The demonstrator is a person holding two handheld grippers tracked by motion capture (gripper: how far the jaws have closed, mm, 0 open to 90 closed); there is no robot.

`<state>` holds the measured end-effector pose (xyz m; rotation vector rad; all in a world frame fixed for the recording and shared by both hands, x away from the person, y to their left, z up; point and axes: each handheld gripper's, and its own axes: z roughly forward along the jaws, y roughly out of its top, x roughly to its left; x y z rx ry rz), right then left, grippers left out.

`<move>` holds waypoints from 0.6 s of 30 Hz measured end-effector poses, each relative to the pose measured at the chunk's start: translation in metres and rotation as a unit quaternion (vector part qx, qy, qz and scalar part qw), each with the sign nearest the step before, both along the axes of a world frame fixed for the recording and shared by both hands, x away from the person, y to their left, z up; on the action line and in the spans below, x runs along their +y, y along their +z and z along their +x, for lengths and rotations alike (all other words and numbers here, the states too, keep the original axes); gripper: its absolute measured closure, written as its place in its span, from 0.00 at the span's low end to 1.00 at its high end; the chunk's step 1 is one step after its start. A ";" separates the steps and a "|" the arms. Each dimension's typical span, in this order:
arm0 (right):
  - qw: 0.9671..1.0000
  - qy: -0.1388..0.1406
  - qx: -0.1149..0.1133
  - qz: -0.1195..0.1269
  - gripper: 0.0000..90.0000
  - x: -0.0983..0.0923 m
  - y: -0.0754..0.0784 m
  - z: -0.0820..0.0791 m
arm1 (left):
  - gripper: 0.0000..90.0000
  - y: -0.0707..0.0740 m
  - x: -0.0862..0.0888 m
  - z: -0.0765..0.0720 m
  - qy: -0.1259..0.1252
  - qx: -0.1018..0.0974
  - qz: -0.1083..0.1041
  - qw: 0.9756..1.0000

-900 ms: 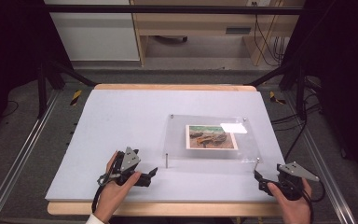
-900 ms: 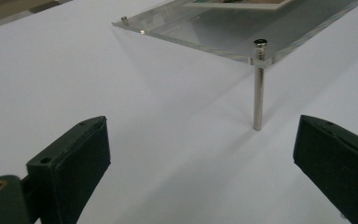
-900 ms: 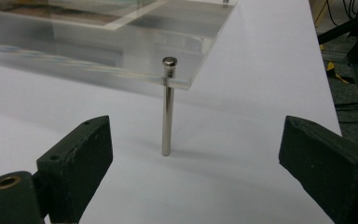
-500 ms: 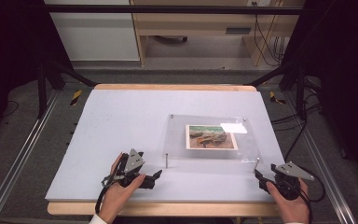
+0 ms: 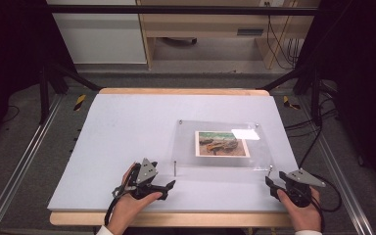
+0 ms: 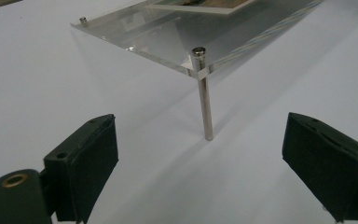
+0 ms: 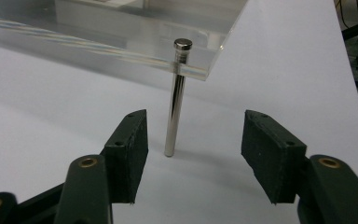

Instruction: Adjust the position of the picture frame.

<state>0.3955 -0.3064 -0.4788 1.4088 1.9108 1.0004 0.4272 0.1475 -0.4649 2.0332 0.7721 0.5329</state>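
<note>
Left gripper (image 5: pixel 169 186) nearer; picture (image 6: pixel 200 3) cropped, perhaps boats

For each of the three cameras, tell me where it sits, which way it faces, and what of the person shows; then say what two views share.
High view: fixed above the person's side, looking forward and down on the table; both hands show, with the left hand-held gripper and right hand-held gripper.
Left gripper view: rides the left hand-held gripper, low over the table, facing the clear plate's near-left metal leg; its open jaws show.
Right gripper view: rides the right hand-held gripper, facing the near-right leg; open jaws show.
Shared: both gripper views show the clear plate.
</note>
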 end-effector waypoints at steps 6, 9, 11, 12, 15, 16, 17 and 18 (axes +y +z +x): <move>1.000 0.003 0.007 0.013 0.43 -0.001 -0.002 0.006 | 0.17 -0.001 -0.003 0.001 0.001 -0.001 0.004 1.000; 1.000 0.004 0.012 0.015 0.46 0.001 -0.002 0.009 | 0.21 -0.001 -0.004 0.002 0.005 0.000 0.005 1.000; 1.000 0.005 0.013 0.015 0.50 0.002 -0.003 0.011 | 0.24 -0.002 -0.004 0.003 0.009 0.000 0.006 1.000; 1.000 0.004 0.013 0.016 0.52 0.002 -0.004 0.012 | 0.24 -0.002 -0.004 0.003 0.011 0.001 0.004 1.000; 0.999 0.007 0.011 0.038 0.63 0.001 -0.003 0.015 | 0.28 -0.001 -0.003 0.006 0.019 0.006 -0.009 1.000; 0.999 0.011 0.009 0.047 0.66 0.001 -0.003 0.016 | 0.30 -0.001 -0.003 0.007 0.022 0.008 -0.014 1.000; 0.998 0.014 0.008 0.053 0.70 0.001 -0.002 0.017 | 0.33 -0.001 -0.002 0.007 0.024 0.009 -0.017 1.000; 0.998 0.016 0.007 0.054 0.72 0.001 -0.002 0.018 | 0.34 -0.002 -0.002 0.008 0.027 0.012 -0.022 0.999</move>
